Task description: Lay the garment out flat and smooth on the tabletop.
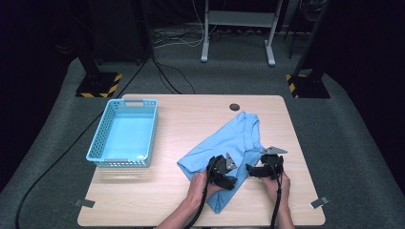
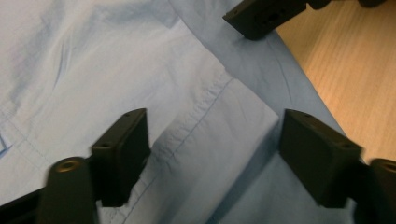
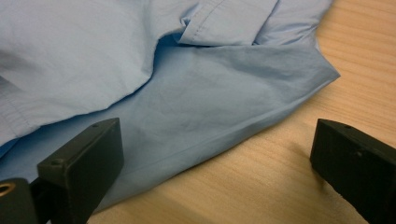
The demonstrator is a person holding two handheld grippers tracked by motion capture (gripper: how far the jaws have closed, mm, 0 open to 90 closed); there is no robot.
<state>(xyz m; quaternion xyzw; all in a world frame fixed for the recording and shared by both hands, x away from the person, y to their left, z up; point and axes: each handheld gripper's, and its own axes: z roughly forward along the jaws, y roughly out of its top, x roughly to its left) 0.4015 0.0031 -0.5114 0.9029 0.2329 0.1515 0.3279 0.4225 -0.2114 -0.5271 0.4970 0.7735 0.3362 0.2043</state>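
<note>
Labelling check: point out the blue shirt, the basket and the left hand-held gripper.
blue shirt point(image 1: 229, 138): high view, middle of the cloth.
turquoise plastic basket point(image 1: 98, 138): high view, its left mesh wall.
left hand-held gripper point(image 2: 212, 154): left gripper view, midway between its two black jaws, over a stitched shirt hem.

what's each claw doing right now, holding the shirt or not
Left claw: open, jaws astride a stitched fold of the blue shirt, not pinching it.
Right claw: open, empty, at the shirt's edge.

No text, label, brand or number is legible; the only sign-like markings are yellow-and-black hazard stripes on the two stand bases point(image 1: 98, 86) on the floor beyond the table point(image 1: 191, 119).
</note>
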